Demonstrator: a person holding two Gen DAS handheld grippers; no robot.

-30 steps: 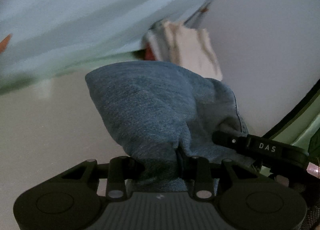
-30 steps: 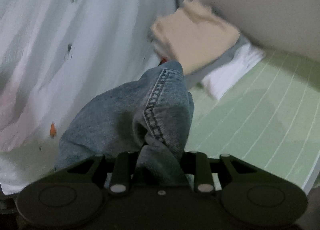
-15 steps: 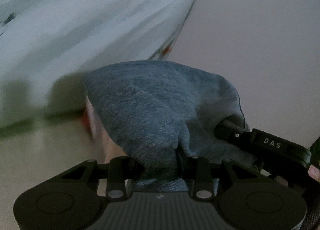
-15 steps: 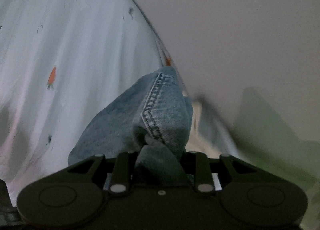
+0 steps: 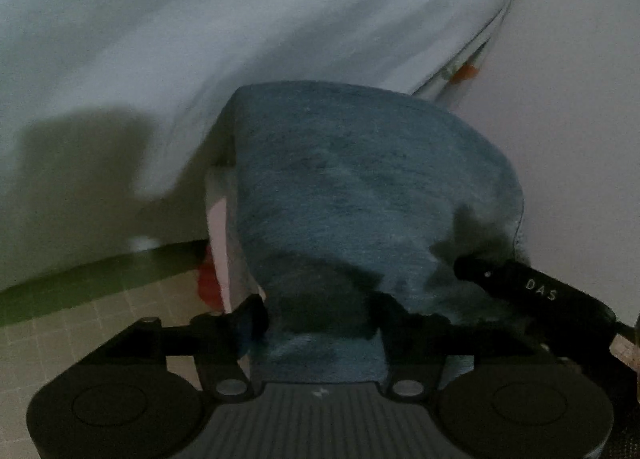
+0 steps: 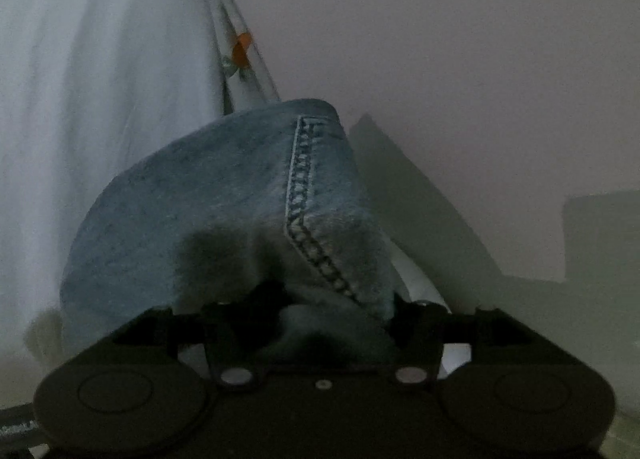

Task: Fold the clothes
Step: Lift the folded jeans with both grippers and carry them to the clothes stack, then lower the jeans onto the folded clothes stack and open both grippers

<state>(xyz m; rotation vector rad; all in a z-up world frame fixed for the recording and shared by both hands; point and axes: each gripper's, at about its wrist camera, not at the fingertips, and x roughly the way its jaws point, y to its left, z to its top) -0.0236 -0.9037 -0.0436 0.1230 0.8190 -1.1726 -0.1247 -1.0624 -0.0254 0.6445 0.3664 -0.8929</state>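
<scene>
Holding blue jeans (image 5: pixel 360 187) up off bed with both tongs: left gripper (image 5: pixel 320 323) pinched tight on cloth, right gripper (image 6: pixel 320 311) pinched tight on seam edge, maybe so jeans hang straight for folding.

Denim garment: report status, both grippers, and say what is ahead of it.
Left gripper shut on denim garment. Right gripper shut on it too, stitched seam up. Pale sheet and wall close ahead.

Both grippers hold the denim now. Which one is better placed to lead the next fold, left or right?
Probably the right gripper: it is shut on the denim garment at a stitched seam, a firm edge. The left gripper is shut on plain bunched cloth. This is only a judgement.
</scene>
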